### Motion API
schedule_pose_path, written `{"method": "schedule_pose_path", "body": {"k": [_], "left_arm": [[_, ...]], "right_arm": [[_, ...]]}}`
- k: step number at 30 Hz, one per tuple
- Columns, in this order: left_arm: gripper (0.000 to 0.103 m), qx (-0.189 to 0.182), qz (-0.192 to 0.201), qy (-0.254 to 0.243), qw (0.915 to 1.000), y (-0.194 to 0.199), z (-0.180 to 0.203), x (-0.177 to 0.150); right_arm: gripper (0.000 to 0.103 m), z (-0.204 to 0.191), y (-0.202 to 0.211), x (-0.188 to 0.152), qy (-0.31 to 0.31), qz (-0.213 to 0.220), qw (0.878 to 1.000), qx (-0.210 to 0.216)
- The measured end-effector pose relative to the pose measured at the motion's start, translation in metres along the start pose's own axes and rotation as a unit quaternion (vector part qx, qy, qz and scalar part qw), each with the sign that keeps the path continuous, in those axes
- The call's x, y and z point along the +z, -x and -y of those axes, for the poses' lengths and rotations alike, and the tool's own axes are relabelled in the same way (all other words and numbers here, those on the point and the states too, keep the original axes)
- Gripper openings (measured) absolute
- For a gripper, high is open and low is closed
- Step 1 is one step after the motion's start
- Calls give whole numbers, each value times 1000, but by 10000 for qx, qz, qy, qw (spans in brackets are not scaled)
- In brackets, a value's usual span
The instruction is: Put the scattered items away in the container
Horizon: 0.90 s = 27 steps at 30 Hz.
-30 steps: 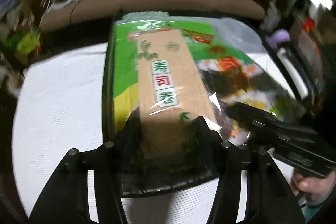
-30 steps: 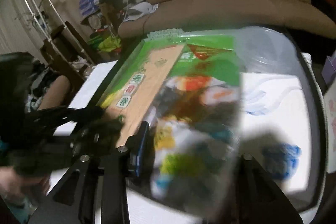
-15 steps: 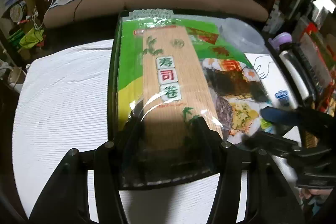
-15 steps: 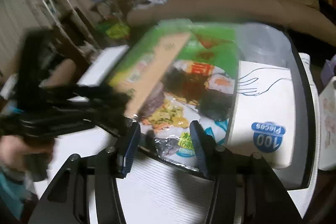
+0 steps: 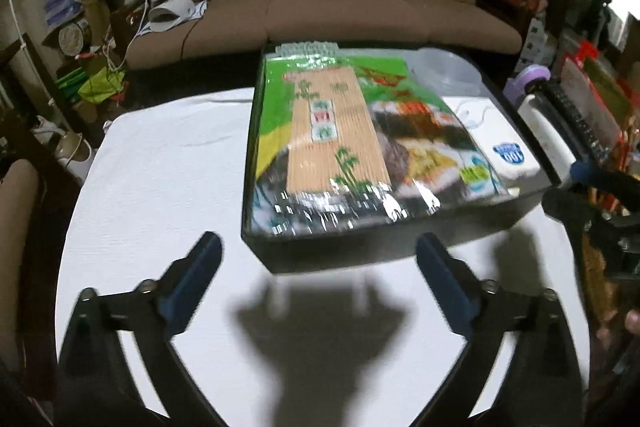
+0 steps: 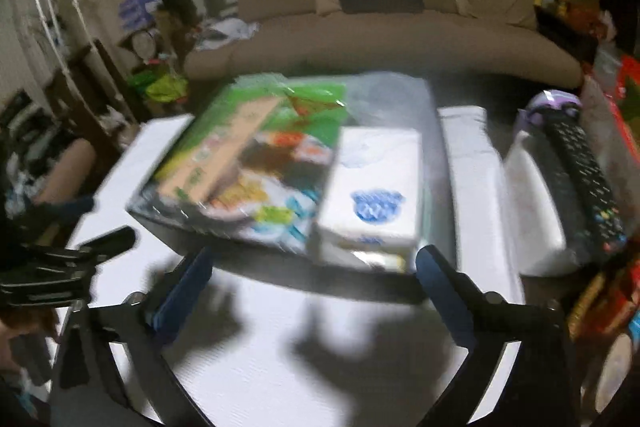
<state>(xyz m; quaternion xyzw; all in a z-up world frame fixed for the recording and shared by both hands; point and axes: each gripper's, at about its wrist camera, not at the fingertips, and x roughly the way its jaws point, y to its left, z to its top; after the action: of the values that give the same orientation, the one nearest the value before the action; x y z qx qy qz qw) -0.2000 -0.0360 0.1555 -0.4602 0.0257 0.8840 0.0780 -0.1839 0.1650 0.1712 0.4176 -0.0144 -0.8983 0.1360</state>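
The left gripper (image 5: pixel 318 259) has its blue-padded fingers (image 5: pixel 200 267) spread wide and opening, nothing between them, poised over the bare white surface (image 5: pixel 160 187) just short of the black container (image 5: pixel 340 259). The right gripper (image 6: pixel 314 273) likewise has its fingers (image 6: pixel 434 275) wide apart and opening, empty, close to the container's near wall (image 6: pixel 280 271). Inside the container lies the green sushi mat packet (image 5: pixel 340 139), flat and filling the left part, its near foil edge resting at the rim. Beside it on the right sits a white box (image 6: pixel 372 191) with a blue emblem, and behind that a clear plastic tub (image 5: pixel 448 71). A black remote (image 6: pixel 580 183) lies on the surface's right side, outside the container. A brown sofa (image 5: pixel 332 15) stands beyond.
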Motion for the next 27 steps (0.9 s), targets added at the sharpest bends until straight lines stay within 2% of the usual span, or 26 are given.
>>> {"method": "schedule_pose_path", "body": {"k": [2, 11, 18, 23, 27], "left_arm": [[103, -224, -47, 61, 9997, 7, 4, -6], [103, -160, 130, 172, 9996, 50, 24, -34], [103, -76, 201, 294, 9993, 76, 36, -60], [103, -78, 300, 570, 9979, 83, 42, -88], [103, -18, 169, 674, 9976, 71, 55, -123]], "right_arm": [[103, 3, 5, -8, -87, -44, 9999, 24], [103, -12, 55, -31, 47, 326, 9984, -468], [103, -23, 89, -50, 112, 450, 9978, -466], [103, -25, 102, -80, 149, 520, 9959, -731], [103, -17, 93, -119, -58, 311, 9966, -755]]}}
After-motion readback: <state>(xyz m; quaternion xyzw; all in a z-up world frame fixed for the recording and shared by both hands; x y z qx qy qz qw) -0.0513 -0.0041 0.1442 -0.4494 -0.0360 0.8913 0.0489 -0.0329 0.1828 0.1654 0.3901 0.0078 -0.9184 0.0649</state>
